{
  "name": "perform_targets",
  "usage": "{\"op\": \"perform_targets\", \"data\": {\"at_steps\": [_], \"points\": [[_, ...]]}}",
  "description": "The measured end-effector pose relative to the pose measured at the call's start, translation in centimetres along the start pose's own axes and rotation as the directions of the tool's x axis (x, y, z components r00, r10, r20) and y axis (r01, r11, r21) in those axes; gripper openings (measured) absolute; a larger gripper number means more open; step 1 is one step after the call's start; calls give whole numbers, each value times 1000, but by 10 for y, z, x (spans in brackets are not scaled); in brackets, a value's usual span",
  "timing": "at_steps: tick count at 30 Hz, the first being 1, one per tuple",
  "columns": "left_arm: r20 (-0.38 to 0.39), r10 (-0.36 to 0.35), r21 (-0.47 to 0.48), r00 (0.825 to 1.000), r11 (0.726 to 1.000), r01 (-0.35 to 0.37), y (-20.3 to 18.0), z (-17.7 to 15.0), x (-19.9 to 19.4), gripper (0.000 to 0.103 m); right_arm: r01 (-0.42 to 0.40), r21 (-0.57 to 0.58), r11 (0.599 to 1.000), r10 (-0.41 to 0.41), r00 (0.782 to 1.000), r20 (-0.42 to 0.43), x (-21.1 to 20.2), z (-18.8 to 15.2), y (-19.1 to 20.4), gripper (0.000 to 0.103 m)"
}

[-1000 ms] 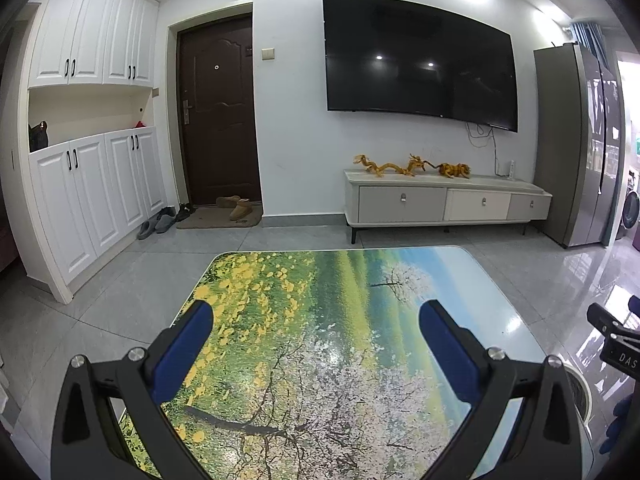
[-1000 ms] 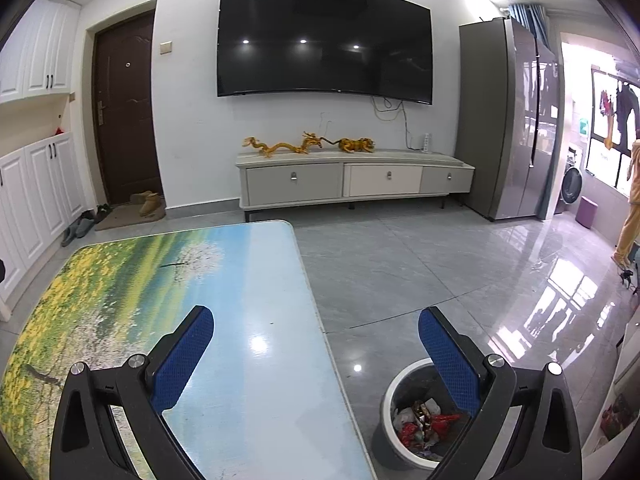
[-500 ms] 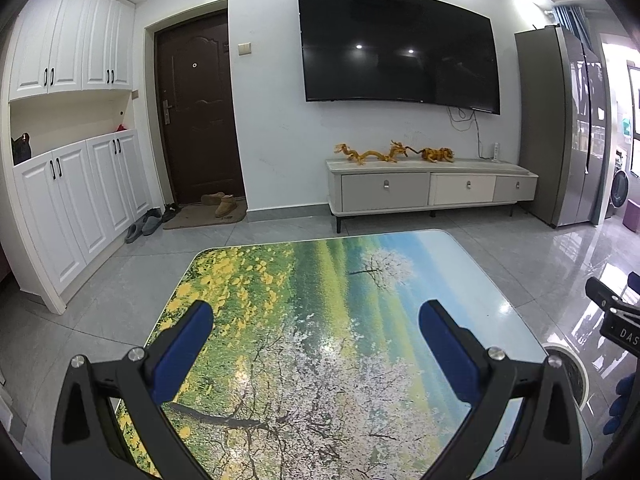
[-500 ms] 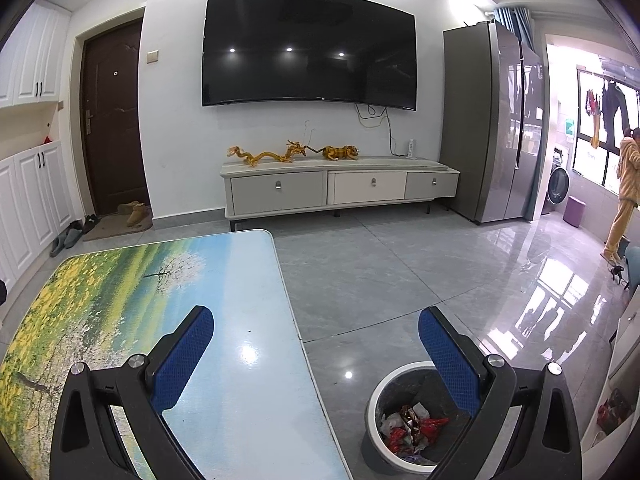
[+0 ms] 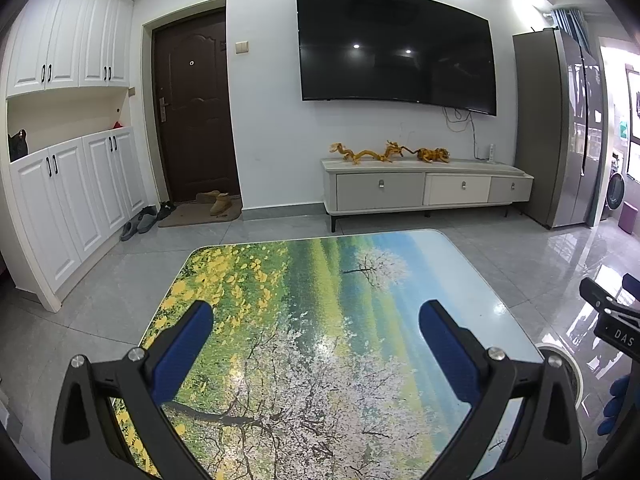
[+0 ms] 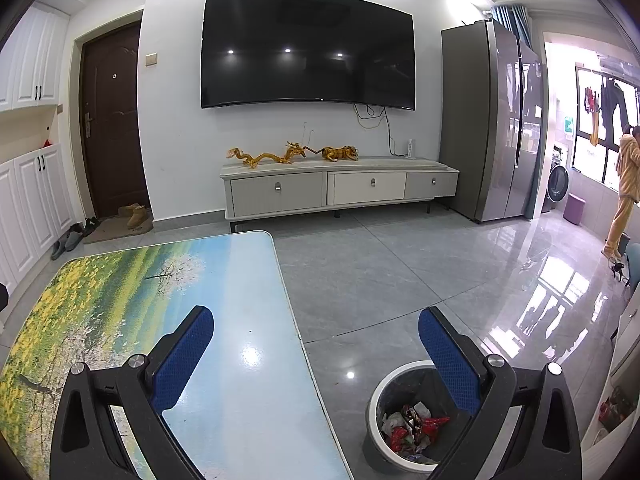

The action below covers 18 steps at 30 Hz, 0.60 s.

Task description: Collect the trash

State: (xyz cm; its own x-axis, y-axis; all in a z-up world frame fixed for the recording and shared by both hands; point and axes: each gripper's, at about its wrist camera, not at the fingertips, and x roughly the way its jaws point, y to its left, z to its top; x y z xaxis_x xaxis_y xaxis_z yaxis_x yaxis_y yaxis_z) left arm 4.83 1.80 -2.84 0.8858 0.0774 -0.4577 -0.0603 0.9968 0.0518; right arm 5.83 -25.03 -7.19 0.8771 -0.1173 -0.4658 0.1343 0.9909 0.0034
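Blue pads line the fingers of both grippers, and in each view the fingers are spread wide with nothing held between them. The left gripper (image 5: pixel 316 336) is held above a table (image 5: pixel 460 264) printed with a landscape of yellow flowers, green fields and pale blossom trees; its tips are seen over the near half of that tabletop. At 3 o'clock in the left wrist view, part of the right gripper (image 5: pixel 608 312) is seen, with a blue-gloved hand (image 5: pixel 614 408) below it at 4 o'clock.

The right gripper (image 6: pixel 316 336) is held over the table's (image 6: pixel 240 280) right edge, with its left finger (image 6: pixel 182 360) above the tabletop and its right finger (image 6: pixel 450 362) above the floor. A trash bin (image 6: pixel 376 404) with a white rim stands on the grey tiles just beside the table, at 5 o'clock in the right wrist view, partly hidden behind the right finger. Crumpled trash (image 6: pixel 412 424), red and white wrappers among it, lies inside the bin.

At 12 o'clock a television (image 6: pixel 308 50) is mounted on the wall above a low cabinet (image 6: pixel 340 188) bearing golden figurines (image 6: pixel 292 155). A dark door (image 5: pixel 196 108) is seen at 10 o'clock in the left wrist view, and a refrigerator (image 6: pixel 492 120) at 2 o'clock in the right.
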Motion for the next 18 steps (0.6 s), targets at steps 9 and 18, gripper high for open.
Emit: {"op": "perform_targets", "data": {"at_steps": [9,18], "points": [[-6,-1,11,1000,1000,1,-2,-2,1,103,3,-8,1000,-3,1000,-1,0,-2,0,103],[-15,-4,15,1000,1000,4,-3,-5,2,103,4,-7,1000,-4,1000,5,-3,0,-1,103]]}}
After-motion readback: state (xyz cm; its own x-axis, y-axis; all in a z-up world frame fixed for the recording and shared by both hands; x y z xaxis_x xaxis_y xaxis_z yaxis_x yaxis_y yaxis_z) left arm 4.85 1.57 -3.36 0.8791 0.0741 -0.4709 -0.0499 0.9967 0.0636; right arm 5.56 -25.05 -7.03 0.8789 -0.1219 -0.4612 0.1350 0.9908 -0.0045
